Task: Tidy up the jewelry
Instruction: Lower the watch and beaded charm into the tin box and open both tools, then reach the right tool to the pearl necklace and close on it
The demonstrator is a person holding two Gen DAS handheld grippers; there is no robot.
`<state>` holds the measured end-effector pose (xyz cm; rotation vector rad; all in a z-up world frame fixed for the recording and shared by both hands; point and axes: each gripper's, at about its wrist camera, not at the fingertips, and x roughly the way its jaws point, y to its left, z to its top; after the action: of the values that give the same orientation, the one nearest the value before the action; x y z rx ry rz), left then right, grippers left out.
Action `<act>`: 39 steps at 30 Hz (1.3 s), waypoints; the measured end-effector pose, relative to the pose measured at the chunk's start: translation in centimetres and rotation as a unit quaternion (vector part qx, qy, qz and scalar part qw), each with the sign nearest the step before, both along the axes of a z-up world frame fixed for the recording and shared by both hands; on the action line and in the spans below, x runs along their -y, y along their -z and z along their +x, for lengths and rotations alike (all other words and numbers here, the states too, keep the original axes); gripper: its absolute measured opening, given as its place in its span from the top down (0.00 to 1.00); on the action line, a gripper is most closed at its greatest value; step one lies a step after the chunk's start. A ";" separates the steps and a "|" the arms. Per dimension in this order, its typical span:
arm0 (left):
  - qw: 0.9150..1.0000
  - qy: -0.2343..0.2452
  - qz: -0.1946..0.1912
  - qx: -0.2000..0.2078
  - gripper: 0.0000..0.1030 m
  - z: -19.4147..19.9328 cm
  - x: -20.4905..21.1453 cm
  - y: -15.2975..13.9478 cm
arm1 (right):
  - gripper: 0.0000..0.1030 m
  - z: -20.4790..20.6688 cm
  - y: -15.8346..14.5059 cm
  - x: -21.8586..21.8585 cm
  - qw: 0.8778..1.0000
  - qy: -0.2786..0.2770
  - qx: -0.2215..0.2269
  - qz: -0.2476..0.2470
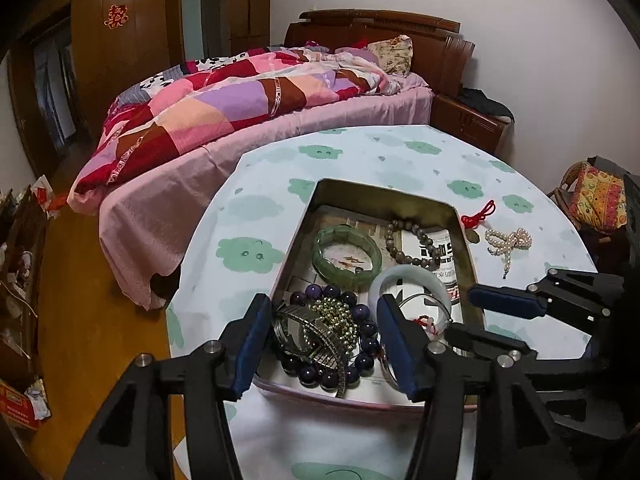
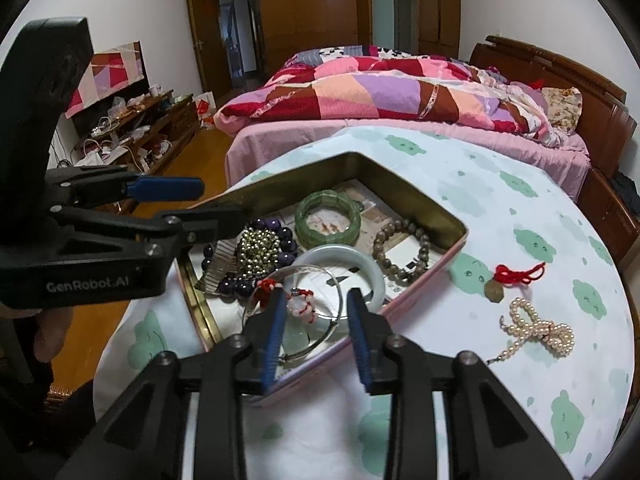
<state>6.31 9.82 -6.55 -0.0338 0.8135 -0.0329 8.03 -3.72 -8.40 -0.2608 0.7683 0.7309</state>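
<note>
On the cloud-print desk [image 2: 500, 216], both the left hand-held gripper [image 1: 322, 344] and right hand-held gripper [image 2: 316, 340] hover spread wide, empty, over the tin [image 2: 404, 194] of bracelets. A pearl strand [image 2: 538, 330] and red-corded coin [image 2: 508, 278] lie right of the right one.

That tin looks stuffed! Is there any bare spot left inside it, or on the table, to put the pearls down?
Inside the tin, the near half is crowded: purple beads, gold beads, white bangle. Bare lining shows only at the far corner beyond the green bracelet. The table is bare beyond the tin toward the bed, and right of the pearls.
</note>
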 end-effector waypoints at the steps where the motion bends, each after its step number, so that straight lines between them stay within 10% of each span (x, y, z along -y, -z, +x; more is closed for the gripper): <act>1: 1.000 -0.001 0.000 0.001 0.46 0.0 -0.1 0.0 | 0.64 -0.1 -0.1 0.2 1.000 0.002 0.002 0.001; 39: 1.000 -0.017 0.018 -0.006 0.36 0.4 1.2 0.1 | 0.43 1.2 -0.1 4.2 0.998 0.059 0.009 0.019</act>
<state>6.67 8.58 -6.66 -0.0137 0.8250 0.0148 9.19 -7.93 -8.35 -0.1851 0.7460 0.6297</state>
